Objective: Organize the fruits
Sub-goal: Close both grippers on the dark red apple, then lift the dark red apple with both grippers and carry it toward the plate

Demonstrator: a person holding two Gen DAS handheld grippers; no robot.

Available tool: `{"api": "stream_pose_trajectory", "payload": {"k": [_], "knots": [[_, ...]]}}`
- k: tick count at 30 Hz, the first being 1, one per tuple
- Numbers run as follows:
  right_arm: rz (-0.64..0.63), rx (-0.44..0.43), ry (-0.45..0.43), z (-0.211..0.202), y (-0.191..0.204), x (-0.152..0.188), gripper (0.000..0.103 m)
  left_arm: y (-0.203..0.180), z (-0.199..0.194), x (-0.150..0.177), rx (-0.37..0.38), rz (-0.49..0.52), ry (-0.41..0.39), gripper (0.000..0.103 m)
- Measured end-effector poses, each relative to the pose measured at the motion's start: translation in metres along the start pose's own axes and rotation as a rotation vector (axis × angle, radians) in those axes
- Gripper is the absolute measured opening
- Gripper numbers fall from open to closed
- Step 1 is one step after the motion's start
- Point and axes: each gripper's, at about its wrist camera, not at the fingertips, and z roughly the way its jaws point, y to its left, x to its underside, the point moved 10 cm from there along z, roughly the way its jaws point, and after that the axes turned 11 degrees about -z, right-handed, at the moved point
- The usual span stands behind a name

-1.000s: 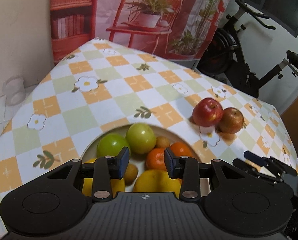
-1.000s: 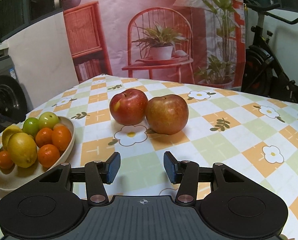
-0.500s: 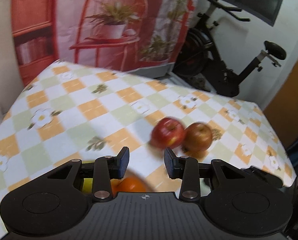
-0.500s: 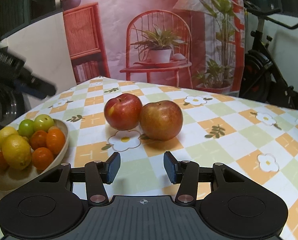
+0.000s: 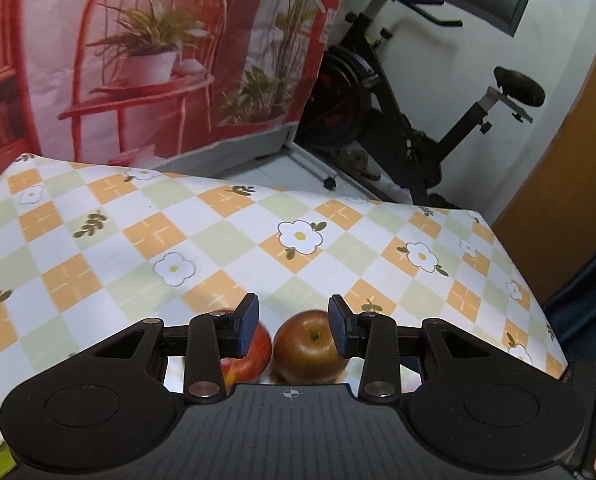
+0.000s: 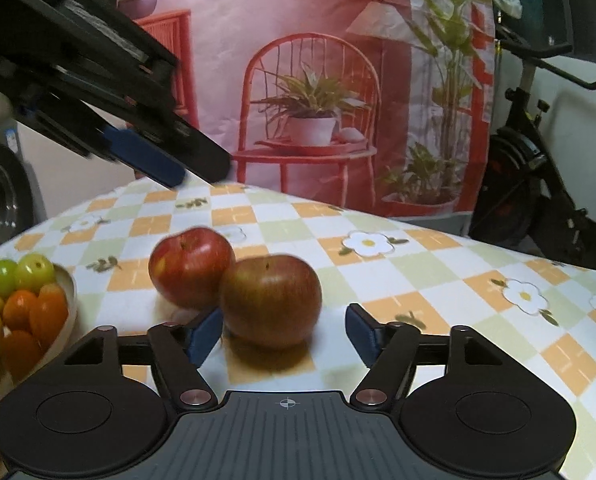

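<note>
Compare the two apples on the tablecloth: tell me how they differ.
The red apple is bright red with a yellowish patch; the brownish apple is duller, russet with green tones. In the right wrist view the brownish apple sits nearer and looks larger, while the red apple sits behind it to the left, closer to the fruit bowl. The right gripper, jaws opening, lines up with the brownish apple, not the red apple. Both rest stem-up, side by side, neither held.
</note>
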Motion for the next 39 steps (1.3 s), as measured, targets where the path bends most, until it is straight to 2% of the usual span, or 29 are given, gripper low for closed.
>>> {"api": "stream_pose_trajectory", "payload": {"k": [11,22,31,39], "knots": [[0.009,-0.090,0.043,0.024,-0.002,-0.001,0.066,0.001,0.043,0.013,0.030,0.032,0.147,0.040],[0.031,-0.136,0.047,0.027,-0.003,0.001,0.061,0.004,0.055,0.014,0.043,0.032,0.188,0.040],[0.042,-0.124,0.042,0.027,-0.005,0.001,0.063,0.003,0.056,0.017,0.084,-0.008,0.201,0.040],[0.069,-0.139,0.041,0.026,-0.006,0.003,0.061,0.001,0.056,0.020,0.084,0.001,0.203,0.040]]}}
